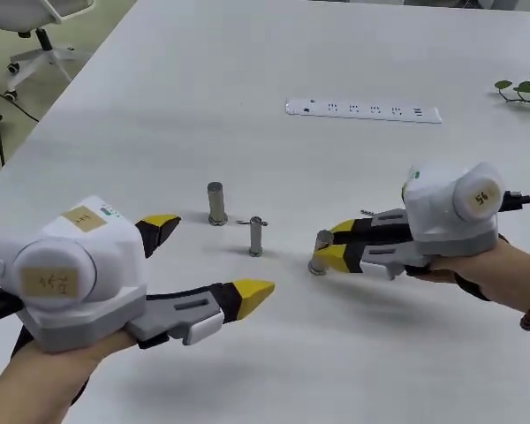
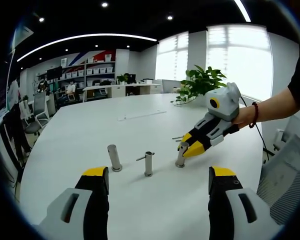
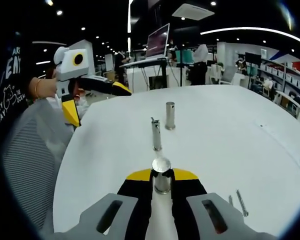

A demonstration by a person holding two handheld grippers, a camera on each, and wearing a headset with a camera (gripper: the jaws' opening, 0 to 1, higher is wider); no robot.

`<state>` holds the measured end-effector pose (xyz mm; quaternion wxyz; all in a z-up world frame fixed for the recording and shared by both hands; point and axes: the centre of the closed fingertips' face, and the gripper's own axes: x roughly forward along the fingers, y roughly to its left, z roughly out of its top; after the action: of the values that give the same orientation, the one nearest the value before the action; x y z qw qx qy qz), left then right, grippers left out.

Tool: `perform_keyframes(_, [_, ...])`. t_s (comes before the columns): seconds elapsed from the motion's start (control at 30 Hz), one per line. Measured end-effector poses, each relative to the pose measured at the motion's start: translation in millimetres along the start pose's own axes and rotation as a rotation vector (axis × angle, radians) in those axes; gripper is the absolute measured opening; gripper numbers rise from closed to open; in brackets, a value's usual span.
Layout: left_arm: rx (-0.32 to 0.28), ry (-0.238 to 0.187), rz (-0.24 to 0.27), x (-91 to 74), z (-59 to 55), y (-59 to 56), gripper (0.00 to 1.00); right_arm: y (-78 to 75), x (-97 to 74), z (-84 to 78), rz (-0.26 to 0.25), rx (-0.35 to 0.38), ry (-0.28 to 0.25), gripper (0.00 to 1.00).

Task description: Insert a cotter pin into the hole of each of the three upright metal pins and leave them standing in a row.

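Nearest to me, the left gripper (image 1: 210,256) hangs low over the white table (image 1: 247,88), its yellow-tipped jaws spread wide with nothing between them. In the left gripper view (image 2: 159,172) the row of pins shows through the gap.

Just beyond stand three upright metal pins in a slanting line on the bare, matte tabletop. The far pin (image 1: 215,203) stands alone at the left end. The middle pin (image 1: 256,236) has a cotter pin (image 1: 245,222) through its top, sticking out sideways. The third pin (image 1: 321,252) is pinched near its head by the right gripper (image 1: 334,245), jaws drawn in tight on it, and its foot is down at the table. The right gripper view shows that pin's round head (image 3: 161,165) between the yellow tips, and two loose cotter pins (image 3: 242,202) lying flat on the table off to one side.

Farther back a white power strip (image 1: 362,110) lies flat, well apart from the pins, and a leafy plant (image 1: 526,88) reaches in at the table's far edge. An office chair (image 1: 35,26) stands on the floor off the table's far left corner. Around it is an open office, with bright windows (image 2: 240,55), shelves (image 2: 90,70) along the back wall and round ceiling lights (image 2: 105,4).
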<state>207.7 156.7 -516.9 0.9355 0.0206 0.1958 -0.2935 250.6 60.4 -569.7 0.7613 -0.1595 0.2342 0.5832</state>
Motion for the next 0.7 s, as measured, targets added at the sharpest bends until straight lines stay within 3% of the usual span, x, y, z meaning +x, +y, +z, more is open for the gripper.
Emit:
perform_keyframes(0.27, [0.005,0.005,-0.005,0.4,-0.6,-1.5,0.81,1.3,-0.5,-0.4,0.019,-0.028,0.010,0.08])
perform_keyframes(0.7, [0.005,0.009,-0.008,0.0,-0.4,-2.5,0.83,3.8,-9.3,-1.5,0.029,0.021,0.009,0.15])
